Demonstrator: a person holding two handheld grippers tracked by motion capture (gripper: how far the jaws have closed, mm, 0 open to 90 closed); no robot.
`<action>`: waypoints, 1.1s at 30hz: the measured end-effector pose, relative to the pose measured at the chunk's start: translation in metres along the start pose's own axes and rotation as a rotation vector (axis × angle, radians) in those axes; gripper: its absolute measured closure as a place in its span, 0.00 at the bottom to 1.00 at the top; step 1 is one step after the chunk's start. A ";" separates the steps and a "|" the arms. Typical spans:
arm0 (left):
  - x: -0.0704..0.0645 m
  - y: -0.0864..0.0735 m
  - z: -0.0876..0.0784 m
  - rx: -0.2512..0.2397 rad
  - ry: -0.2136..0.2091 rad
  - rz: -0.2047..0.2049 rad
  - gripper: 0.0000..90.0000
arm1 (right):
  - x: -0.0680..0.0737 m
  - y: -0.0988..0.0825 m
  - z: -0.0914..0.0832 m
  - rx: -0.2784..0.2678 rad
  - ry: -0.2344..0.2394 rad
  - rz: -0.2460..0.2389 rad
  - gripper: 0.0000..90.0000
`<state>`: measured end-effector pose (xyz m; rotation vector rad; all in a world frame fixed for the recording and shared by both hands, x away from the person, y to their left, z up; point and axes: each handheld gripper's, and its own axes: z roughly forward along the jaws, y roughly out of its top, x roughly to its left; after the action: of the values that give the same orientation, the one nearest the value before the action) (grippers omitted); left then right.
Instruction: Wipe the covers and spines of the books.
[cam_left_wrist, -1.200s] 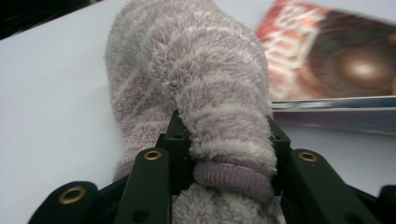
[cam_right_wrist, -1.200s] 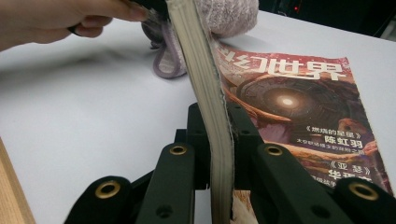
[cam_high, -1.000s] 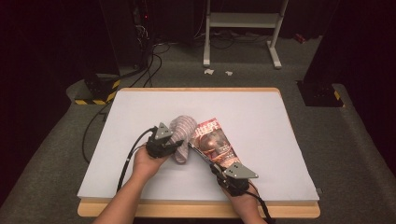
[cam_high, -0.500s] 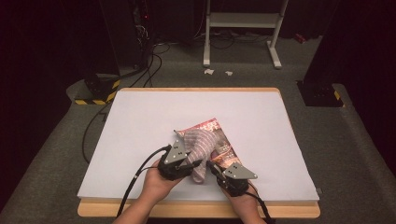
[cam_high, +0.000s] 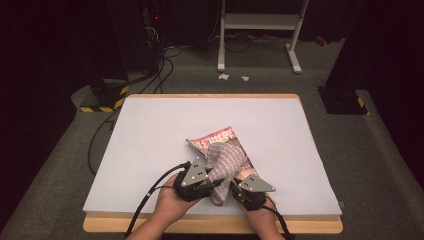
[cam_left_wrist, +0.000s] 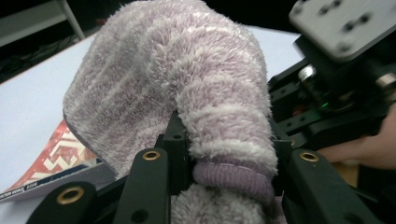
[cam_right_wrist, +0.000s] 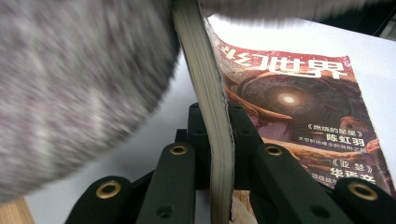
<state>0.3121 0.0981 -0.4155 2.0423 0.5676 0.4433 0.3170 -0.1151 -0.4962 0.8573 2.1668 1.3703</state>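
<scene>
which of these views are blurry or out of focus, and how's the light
High view: sharp, the white table top evenly lit, the room behind dark. Left gripper view: the fuzzy sock is crisp, the other gripper's grey plate smeared. Right gripper view: the magazine cover reads clearly, the sock close to the lens is a soft blur.

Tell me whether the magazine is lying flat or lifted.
Lifted at its near edge: the right gripper is shut on the magazine, tilting it off the white table; the far part looks lower.

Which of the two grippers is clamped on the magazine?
The right gripper: it pinches the magazine by its edge, while the left gripper grips the fuzzy lilac sock.
</scene>
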 end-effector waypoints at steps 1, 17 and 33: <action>0.002 -0.002 0.002 0.004 0.004 0.001 0.70 | 0.000 0.000 0.000 0.001 0.000 0.000 0.92; 0.081 -0.037 0.021 0.096 0.117 -0.133 0.71 | 0.000 0.000 0.002 0.010 0.006 0.009 0.92; 0.143 -0.058 0.039 0.227 0.274 -0.159 0.71 | -0.005 0.000 0.002 -0.017 0.024 0.073 0.93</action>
<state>0.4376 0.1767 -0.4731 2.1438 0.9771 0.5897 0.3214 -0.1175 -0.4968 0.9265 2.1578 1.4392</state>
